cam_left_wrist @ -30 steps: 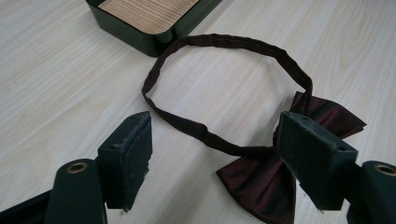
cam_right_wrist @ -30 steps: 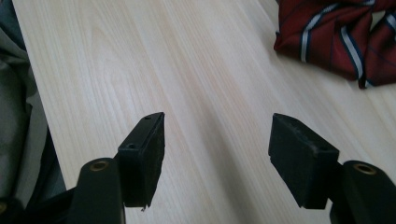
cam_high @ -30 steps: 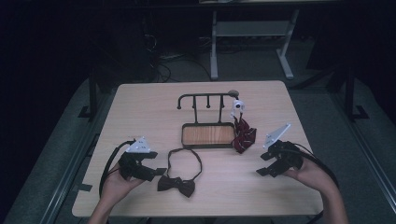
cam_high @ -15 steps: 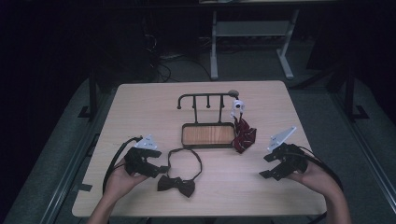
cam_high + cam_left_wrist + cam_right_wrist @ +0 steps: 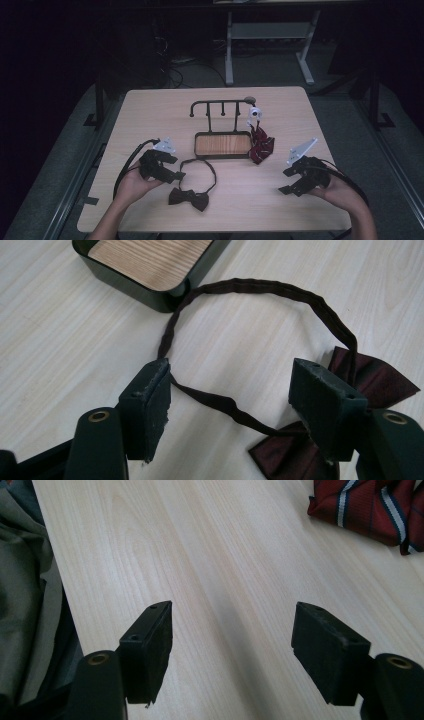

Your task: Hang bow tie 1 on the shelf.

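Bow tie (image 5: pixel 188 198) on the table's (image 5: pixel 150 115) near edge, strap between the wide left gripper's (image 5: pixel 227 390) jaws, which have just been closing

It looks soft and light; better take the thin strap (image 5: pixel 220 405), not the slippery knot. Right gripper (image 5: pixel 232 635) is open over bare wood

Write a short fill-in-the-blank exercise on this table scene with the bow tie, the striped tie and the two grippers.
1. The strap of the dark maroon fabric bow tie runs between the open jaws of the ____ gripper.
2. The black metal tray with a wooden floor stands under a rack with small ____.
3. The folded red tie beside the tray bears white and blue ____.
4. Between the jaws of the right gripper lies only bare ____.

Missing words: left; hooks; stripes; tabletop
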The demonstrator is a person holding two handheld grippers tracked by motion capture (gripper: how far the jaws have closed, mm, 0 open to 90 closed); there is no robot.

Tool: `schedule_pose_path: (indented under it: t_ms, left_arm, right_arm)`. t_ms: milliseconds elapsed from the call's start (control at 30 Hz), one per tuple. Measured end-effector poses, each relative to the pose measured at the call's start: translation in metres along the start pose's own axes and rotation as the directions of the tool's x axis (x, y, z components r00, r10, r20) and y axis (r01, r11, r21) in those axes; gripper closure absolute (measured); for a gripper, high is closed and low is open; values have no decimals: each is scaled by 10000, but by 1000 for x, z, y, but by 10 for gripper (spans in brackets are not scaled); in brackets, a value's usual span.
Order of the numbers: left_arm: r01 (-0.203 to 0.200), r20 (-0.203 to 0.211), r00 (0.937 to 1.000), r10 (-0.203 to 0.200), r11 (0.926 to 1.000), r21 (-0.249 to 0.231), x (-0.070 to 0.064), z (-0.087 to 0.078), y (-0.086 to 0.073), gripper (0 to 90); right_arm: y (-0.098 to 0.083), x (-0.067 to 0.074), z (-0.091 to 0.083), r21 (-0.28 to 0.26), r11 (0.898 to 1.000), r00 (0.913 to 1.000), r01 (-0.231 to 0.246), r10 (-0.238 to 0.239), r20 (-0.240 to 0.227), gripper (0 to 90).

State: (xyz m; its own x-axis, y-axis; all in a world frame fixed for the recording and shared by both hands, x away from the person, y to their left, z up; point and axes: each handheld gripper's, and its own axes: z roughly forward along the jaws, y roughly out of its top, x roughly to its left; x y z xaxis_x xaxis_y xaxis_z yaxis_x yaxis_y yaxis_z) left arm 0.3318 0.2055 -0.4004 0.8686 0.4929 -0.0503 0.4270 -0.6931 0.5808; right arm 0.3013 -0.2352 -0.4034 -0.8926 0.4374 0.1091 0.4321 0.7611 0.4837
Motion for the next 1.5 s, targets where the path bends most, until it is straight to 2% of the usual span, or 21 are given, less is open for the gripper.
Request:
schedule_pose_path:
  t_ms: [33,133,167,300,367,467,533,600,667,733,767,867,967,1000,1067,1200,1267,1433,1467,1500]
  left_arm:
    - [-107,-45,9999,107,9999,68,1,0,1,330]
    - [44,56,10000,-44,10000,75,1,3,4,338]
    - [-171,45,9998,170,9994,300,3,3,6,338]
    - [-195,96,9998,192,9992,354,5,6,12,354]
    - [-216,163,9996,210,9990,386,7,7,15,382]
    - [-414,203,9990,401,9971,646,11,10,23,387]
    - [-394,220,9990,381,9972,640,11,11,25,396]
    - [-559,205,9983,546,9957,743,12,14,28,405]
    - [-561,208,9983,547,9955,764,13,17,32,417]
    - [-688,181,9975,676,9947,759,14,19,33,437]
    - [-609,163,9981,598,9956,715,14,21,34,448]
    - [-700,164,9975,687,9926,995,17,26,35,460]
    - [-510,203,9986,492,9934,1030,20,31,35,490]
    - [-550,493,9976,492,9909,1226,24,34,36,501]
    - [-452,559,9977,382,9907,1286,25,36,37,509]
    - [-528,576,9974,444,9866,1546,31,42,39,531]
    - [-363,691,9973,249,9849,1694,33,46,39,557]
    - [-220,419,9990,143,9817,1894,40,51,38,612]
    - [-64,386,9993,-8,9826,1858,41,53,37,615]
    - [-105,433,9991,14,9776,2104,44,54,36,634]
  right_arm:
    - [-1,0,-1,-31,10000,10000,59,-58,43,324]
    - [-2,1,-3,19,10000,10000,18,-18,77,325]
    - [-1,1,-3,24,10000,10000,6,-6,81,325]
    - [-1,3,-6,5,10000,9999,-30,30,138,325]
    - [-1,3,-6,-43,9999,9999,129,-128,99,326]
    - [-1,4,-6,-46,9999,9998,163,-162,124,326]
    - [-1,4,-7,-61,9999,9998,135,-134,133,326]
    - [-1,5,-8,-38,10000,9999,75,-74,141,327]
    - [-1,5,-9,-104,9998,9997,188,-186,160,327]
    - [-1,6,-10,-111,9998,9997,162,-160,188,327]
    - [-1,7,-11,-106,9999,9998,87,-85,166,327]
    - [-1,6,-11,-147,9997,9996,210,-207,211,326]
    - [-2,6,-12,-185,9996,9995,233,-229,220,326]
    - [-1,6,-12,-204,9994,9994,267,-262,242,326]
    - [-1,6,-13,-212,9994,9994,257,-252,238,326]
    - [-1,7,-14,-263,9993,9995,260,-254,207,326]
    - [-1,7,-14,-220,9996,9997,165,-161,200,326]
    - [-1,7,-13,-211,9993,9993,315,-311,192,326]
    - [0,7,-13,-216,9992,9993,324,-320,193,325]
    - [0,7,-13,-239,9991,9992,344,-340,191,326]
